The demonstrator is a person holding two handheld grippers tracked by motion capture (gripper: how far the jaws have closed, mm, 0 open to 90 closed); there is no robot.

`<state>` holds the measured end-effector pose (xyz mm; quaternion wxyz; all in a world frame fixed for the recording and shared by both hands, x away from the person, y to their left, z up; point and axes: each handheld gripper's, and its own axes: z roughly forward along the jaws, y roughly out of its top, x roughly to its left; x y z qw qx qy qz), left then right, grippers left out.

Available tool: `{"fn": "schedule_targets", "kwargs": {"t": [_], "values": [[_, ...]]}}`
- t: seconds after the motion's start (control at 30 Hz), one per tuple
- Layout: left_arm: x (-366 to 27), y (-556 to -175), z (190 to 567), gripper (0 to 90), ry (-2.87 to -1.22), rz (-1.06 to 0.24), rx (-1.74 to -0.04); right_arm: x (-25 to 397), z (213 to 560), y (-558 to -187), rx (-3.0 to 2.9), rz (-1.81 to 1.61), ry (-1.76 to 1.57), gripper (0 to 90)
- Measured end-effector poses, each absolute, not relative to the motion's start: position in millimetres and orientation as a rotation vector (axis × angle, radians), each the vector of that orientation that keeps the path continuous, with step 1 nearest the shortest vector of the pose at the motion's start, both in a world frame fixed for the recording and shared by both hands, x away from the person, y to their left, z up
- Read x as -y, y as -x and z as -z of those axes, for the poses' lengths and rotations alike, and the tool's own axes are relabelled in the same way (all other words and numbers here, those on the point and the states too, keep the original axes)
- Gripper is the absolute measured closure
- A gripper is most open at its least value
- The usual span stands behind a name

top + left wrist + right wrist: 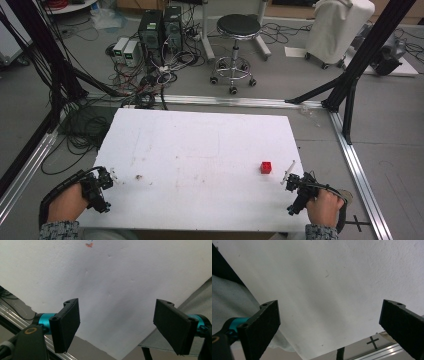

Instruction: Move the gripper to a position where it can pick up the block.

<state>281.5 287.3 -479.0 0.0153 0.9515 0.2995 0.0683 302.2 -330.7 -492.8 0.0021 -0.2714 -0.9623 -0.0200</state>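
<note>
The small red block [266, 167] sits near the worktop's [200, 150] right edge, just beyond the right hand-held gripper [292, 186], both hand-held grippers gaping empty, the left hand-held gripper [102, 182] well apart.

Even indoor light, soft pictures

In the high view the white table [200, 150] is bright but not blown out, shadows under the hands faint; detail is soft throughout, and the floor cables smear together. In both gripper views the black jaws lose surface detail in the dark, faint grey shading bands cross the board, and its far parts look slightly hazy.
</note>
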Motion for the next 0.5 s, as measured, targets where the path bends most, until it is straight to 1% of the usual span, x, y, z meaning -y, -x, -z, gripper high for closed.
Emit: {"fn": "schedule_targets", "kwargs": {"t": [0.5], "values": [[-287.2,-281.3,477.6,21.6,-2.958,-0.210,-0.928,331.6,490.3,-302.1,3.028,0.071,0.851,2.6]]}}
